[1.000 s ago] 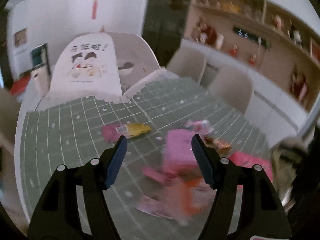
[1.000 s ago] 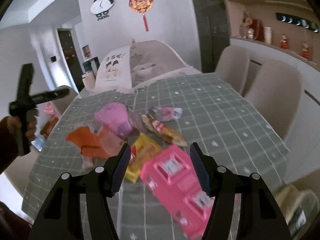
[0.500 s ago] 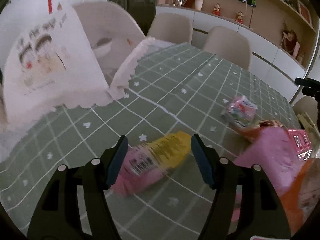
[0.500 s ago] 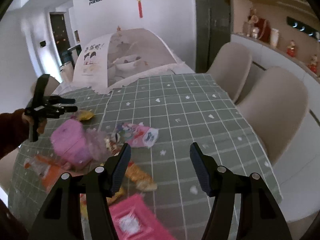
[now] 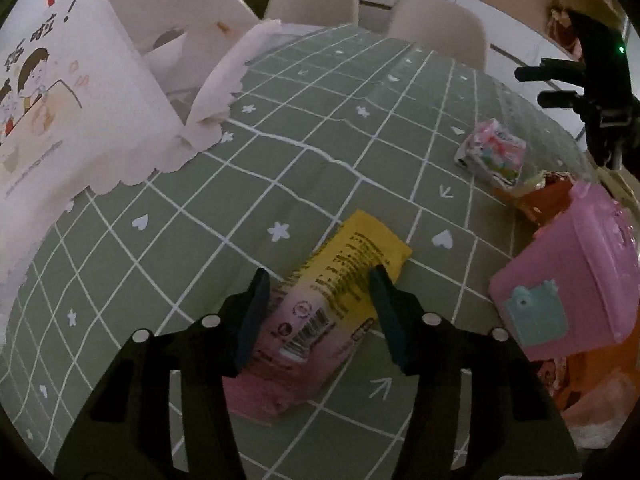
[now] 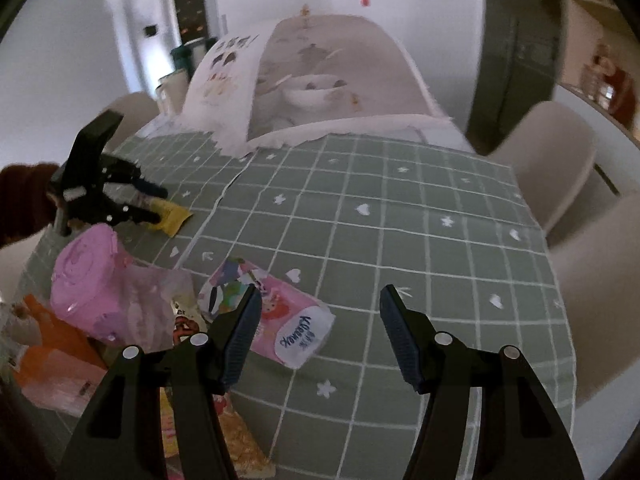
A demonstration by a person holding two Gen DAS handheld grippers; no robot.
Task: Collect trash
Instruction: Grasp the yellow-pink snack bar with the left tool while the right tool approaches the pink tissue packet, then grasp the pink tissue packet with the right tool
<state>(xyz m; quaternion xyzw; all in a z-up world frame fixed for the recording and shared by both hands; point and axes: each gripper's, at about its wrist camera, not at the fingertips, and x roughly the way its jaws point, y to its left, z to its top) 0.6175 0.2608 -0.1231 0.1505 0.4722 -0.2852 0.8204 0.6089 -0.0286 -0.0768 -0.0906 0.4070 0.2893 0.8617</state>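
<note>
The yellow-pink snack wrapper (image 5: 336,300) is straddled by the left gripper (image 5: 318,292), jaws closing, pads not yet pressed on it. The right gripper (image 6: 318,316) is held wide over the surface (image 6: 400,240), with a pink packet (image 6: 280,320) lying at its 9 o'clock.

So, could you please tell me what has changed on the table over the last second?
The left gripper has come down over the yellow-and-pink snack packet, jaws closing around it, not yet pinching. The right gripper has swung from the pink box to beside the pink tissue pack, open and empty. The trash itself has not moved.
</note>
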